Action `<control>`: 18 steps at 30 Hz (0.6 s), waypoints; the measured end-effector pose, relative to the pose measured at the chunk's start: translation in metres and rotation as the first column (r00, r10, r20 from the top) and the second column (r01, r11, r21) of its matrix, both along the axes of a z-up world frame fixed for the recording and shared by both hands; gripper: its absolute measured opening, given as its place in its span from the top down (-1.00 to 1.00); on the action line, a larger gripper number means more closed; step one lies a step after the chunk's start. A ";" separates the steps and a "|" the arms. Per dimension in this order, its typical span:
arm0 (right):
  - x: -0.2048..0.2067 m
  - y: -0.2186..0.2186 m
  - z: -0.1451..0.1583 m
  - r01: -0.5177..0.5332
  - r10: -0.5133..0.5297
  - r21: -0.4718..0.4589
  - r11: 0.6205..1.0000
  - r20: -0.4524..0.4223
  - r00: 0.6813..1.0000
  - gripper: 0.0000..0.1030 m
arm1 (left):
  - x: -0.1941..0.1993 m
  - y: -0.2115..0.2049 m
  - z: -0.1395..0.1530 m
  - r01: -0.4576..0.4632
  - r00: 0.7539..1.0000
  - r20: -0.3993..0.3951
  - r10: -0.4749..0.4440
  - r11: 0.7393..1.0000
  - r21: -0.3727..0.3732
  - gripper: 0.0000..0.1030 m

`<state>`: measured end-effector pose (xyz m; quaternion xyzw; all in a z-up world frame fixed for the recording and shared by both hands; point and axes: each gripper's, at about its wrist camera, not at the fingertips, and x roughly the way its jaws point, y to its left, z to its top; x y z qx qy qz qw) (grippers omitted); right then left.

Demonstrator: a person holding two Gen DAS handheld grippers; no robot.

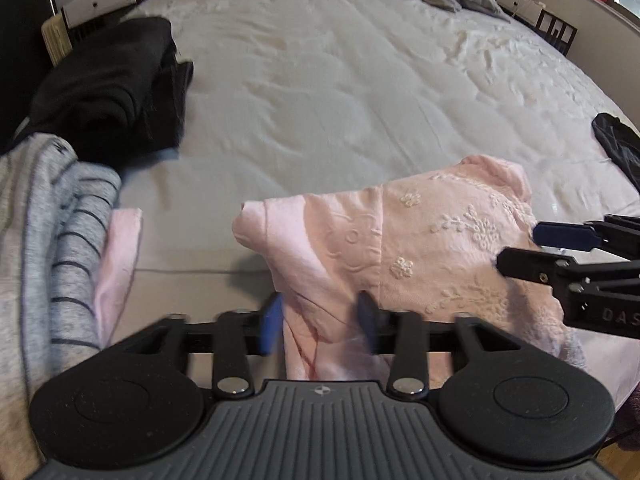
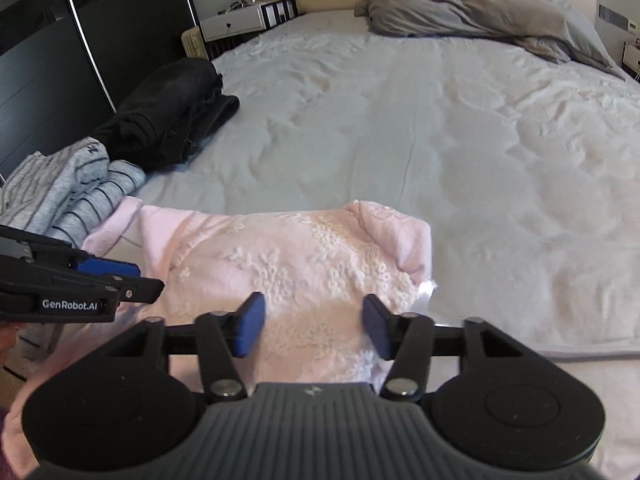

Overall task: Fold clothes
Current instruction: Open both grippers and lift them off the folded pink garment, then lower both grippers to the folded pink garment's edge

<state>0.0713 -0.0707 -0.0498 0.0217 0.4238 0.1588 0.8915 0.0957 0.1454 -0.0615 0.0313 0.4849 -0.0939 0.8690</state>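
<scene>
the pink top (image 1: pixel 420 240) lay on the near edge of the bed (image 1: pixel 340 92), already folded into a small bundle with its flower stitching facing up. the left claw (image 1: pixel 320 320) hung over the near left part of the bundle. its blue pads (image 1: pixel 272 320) stood apart with pink cloth between them, but they looked blurry, so it probably was not pinching the cloth. the right claw (image 2: pixel 314 326) was over the near right part, and its pads (image 2: pixel 250 326) were wide apart and pressed on nothing, so it was let go too.

this looked like the moment of setting the fold down. to do it well, both claws should have lifted straight away so no pad dragged a layer back open. a loose flap stuck out toward the striped grey clothes (image 1: pixel 60 248) on the left, so that side needed a gentle tuck. the fold should have been patted flat, because the soft cloth could puff up again. then the bundle could go next to the black folded pile (image 1: pixel 116 88) farther up the bed, well apart from the grey pillow (image 2: pixel 460 0).
</scene>
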 end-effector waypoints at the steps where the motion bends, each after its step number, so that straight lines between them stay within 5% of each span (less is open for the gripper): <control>1: -0.004 -0.002 0.003 0.002 -0.002 -0.006 1.000 0.006 1.000 -0.17 | -0.004 -0.001 0.004 0.002 1.000 0.009 -0.002 1.000 0.004 0.08; 7: -0.029 -0.014 0.017 0.032 -0.032 0.000 0.999 0.024 0.999 -0.13 | -0.025 -0.007 0.020 0.013 0.999 0.037 -0.013 1.000 0.015 0.05; 11: -0.050 -0.009 0.023 -0.006 0.006 0.001 1.000 0.049 0.999 0.15 | -0.037 -0.010 0.022 0.026 0.999 0.028 -0.026 1.000 0.016 0.08; 18: -0.063 0.007 0.004 -0.077 0.077 -0.054 0.996 0.010 0.997 0.16 | -0.047 -0.010 0.003 0.015 0.999 -0.031 -0.014 0.999 0.034 0.12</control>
